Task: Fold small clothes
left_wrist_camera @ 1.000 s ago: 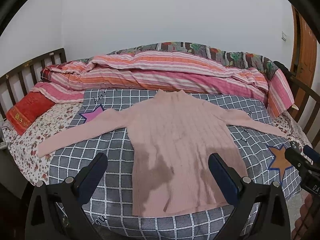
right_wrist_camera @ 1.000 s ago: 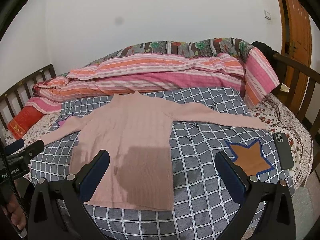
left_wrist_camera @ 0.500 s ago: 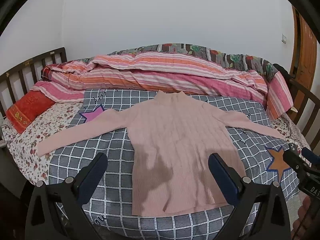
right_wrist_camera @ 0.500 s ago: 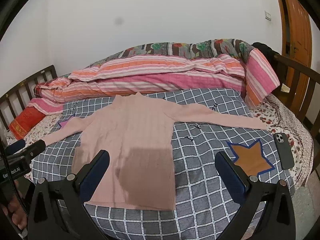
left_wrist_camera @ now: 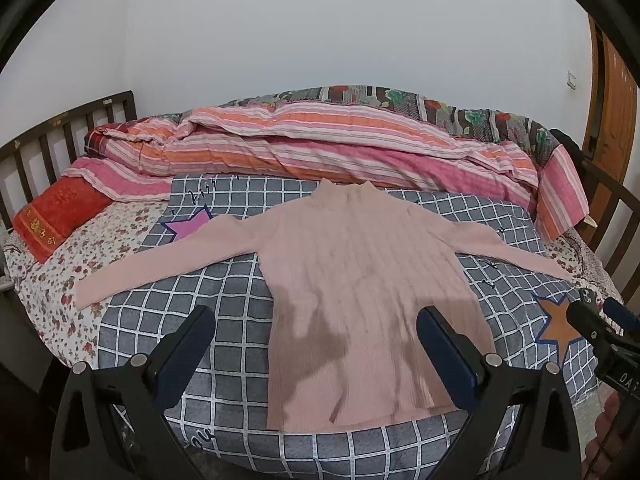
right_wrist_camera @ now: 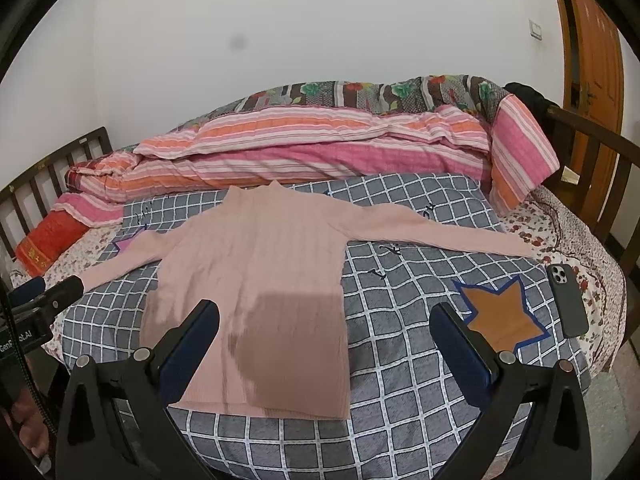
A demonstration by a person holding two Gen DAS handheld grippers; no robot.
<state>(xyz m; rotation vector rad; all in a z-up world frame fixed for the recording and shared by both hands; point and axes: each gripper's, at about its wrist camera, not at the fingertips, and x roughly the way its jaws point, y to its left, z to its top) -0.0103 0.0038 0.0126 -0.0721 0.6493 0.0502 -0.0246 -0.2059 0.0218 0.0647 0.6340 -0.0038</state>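
With both sets of jaws spread wide and holding nothing, left gripper (left_wrist_camera: 316,344) and right gripper (right_wrist_camera: 326,340) hover over the near hem of the pink sweater (left_wrist_camera: 360,292), lying flat, sleeves out, on the checked blanket (right_wrist_camera: 400,340); striped quilt (left_wrist_camera: 320,148) behind.

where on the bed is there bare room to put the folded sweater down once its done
Bare checked grey blanket lies between the pink ribbed sweater hem and the orange star patch, and under the left sleeve in the left view. The far edge is crowded by the striped pink quilt; the right edge holds a black phone. Both grippers hover open, empty.
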